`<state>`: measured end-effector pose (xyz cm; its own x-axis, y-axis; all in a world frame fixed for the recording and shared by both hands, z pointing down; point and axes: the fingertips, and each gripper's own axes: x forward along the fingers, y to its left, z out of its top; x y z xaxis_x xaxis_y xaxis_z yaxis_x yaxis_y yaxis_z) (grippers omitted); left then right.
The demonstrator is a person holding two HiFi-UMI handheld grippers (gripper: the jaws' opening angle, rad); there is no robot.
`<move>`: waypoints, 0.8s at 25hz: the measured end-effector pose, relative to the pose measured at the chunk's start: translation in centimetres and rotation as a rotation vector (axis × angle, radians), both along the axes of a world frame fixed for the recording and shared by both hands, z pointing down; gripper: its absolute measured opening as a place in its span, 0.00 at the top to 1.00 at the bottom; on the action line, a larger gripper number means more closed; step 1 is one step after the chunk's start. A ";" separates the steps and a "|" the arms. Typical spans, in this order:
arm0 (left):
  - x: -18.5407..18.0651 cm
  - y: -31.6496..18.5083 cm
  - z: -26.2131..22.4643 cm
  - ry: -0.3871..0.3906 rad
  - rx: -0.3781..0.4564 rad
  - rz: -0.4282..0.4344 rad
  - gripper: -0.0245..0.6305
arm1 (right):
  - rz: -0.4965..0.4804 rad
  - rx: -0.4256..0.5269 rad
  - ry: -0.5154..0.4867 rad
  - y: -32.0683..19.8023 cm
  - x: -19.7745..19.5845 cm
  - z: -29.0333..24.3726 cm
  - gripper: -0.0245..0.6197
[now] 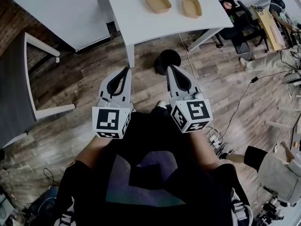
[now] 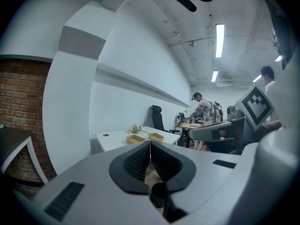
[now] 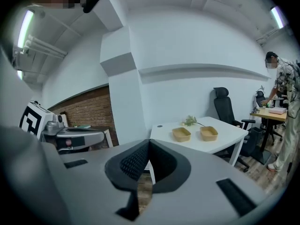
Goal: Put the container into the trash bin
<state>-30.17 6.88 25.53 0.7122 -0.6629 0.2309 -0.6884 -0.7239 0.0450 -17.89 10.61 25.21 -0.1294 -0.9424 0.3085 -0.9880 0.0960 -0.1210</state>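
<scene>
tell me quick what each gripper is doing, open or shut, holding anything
left gripper: shut, jaws together, holding nothing
right gripper: shut, jaws together, holding nothing

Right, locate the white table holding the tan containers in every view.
Head view: the white table sits at top centre.
Left gripper view: the table is small and distant, just below the picture's middle.
Right gripper view: the table lies right of centre, below mid-height.
Shared landmark: the two tan containers side by side on it.
</scene>
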 end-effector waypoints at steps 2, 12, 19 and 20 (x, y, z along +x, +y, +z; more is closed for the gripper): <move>-0.3 -0.4 -0.3 0.002 0.010 0.001 0.95 | 0.000 0.000 0.012 -0.4 -0.3 0.0 0.94; 1.0 -3.9 0.6 -0.017 0.000 -0.009 0.95 | -0.036 -0.025 0.054 -5.1 0.4 1.5 0.94; 4.9 -12.2 2.6 -0.069 -0.027 -0.076 0.95 | -0.106 -0.074 0.065 -14.2 4.9 4.0 0.87; 5.6 -13.5 2.9 -0.076 -0.033 -0.086 0.95 | -0.120 -0.085 0.074 -15.7 5.6 4.4 0.87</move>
<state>-24.62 -6.58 28.39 0.6326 -0.7120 0.3047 -0.7502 -0.6611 0.0129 -12.27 -5.05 29.62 -0.2133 -0.8916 0.3995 -0.9766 0.2064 -0.0610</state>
